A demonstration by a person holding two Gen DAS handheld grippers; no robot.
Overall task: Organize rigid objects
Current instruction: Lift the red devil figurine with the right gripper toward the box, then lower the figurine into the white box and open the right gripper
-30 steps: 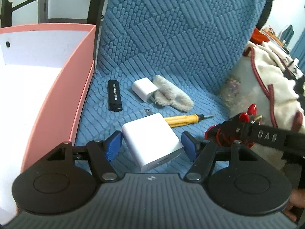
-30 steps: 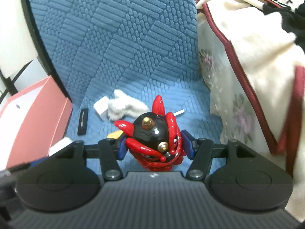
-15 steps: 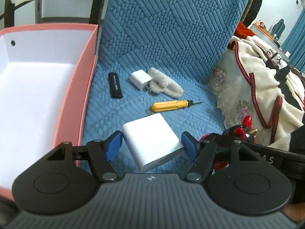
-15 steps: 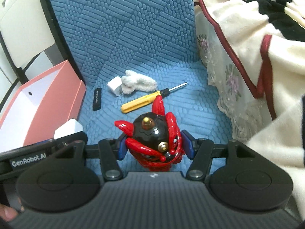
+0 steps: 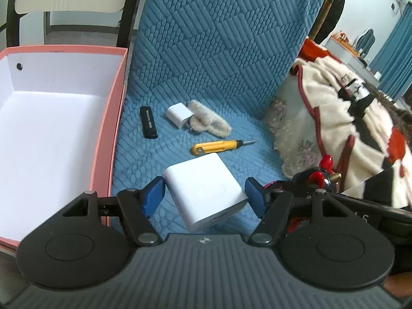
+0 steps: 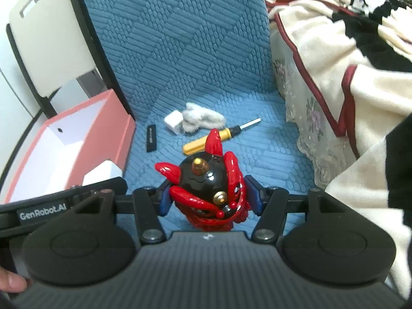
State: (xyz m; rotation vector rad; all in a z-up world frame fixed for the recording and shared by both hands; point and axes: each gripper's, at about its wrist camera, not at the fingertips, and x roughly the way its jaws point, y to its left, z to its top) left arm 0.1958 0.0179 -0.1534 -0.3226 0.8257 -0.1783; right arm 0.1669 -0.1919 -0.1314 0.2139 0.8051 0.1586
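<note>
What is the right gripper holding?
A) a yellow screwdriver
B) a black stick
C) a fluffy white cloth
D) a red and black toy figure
D: in the right wrist view, the right gripper has its blue pads pressed on both sides of the red and black toy figure, while the yellow screwdriver lies loose on the blue cushion beyond it.

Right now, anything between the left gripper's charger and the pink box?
Nothing visible. The left gripper holds the large white charger above the blue cushion, and the pink box sits open directly to its left. Only the box's near wall lies between, so the charger must clear that rim.
</note>
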